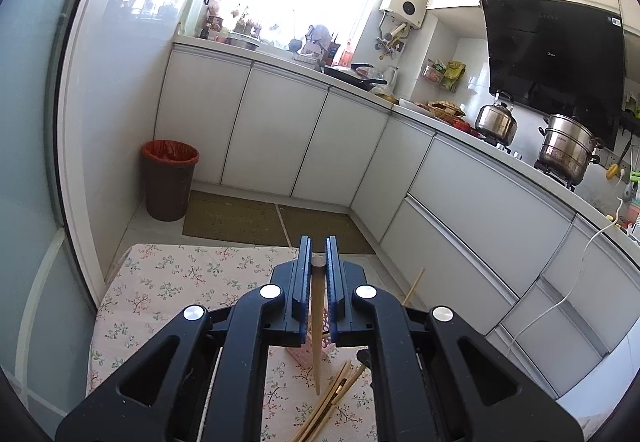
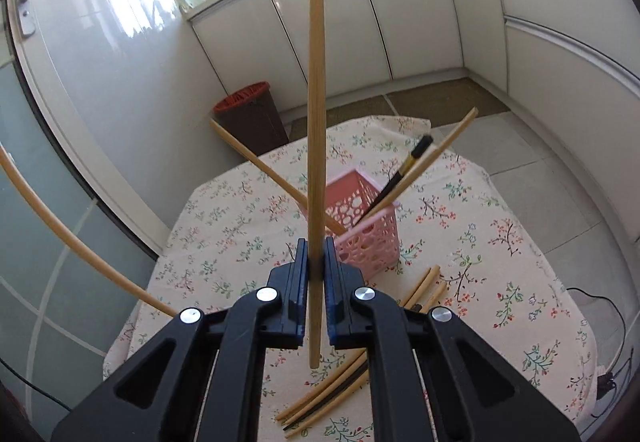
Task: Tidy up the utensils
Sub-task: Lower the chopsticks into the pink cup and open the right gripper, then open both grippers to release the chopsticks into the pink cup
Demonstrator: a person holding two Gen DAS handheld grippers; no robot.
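Left to right. Brown trash bin (image 1: 170,180), red liner, on floor by cabinets. Left gripper (image 1: 319,262): fingers (image 1: 303,274) closed on bamboo chopstick (image 1: 317,326), its tip pointing down over bench (image 1: 168,282) with floral cloth. Pink perforated basket (image 2: 366,226) on bench, several chopsticks leaning inside. Right gripper (image 2: 316,262): fingers (image 2: 299,274) clamped on upright chopstick (image 2: 315,122), no gap visible. Loose chopsticks (image 2: 332,390) lie on cloth, near basket. Steel pots on stove. Range hood (image 1: 556,58): small logo and white sticker, unreadable.
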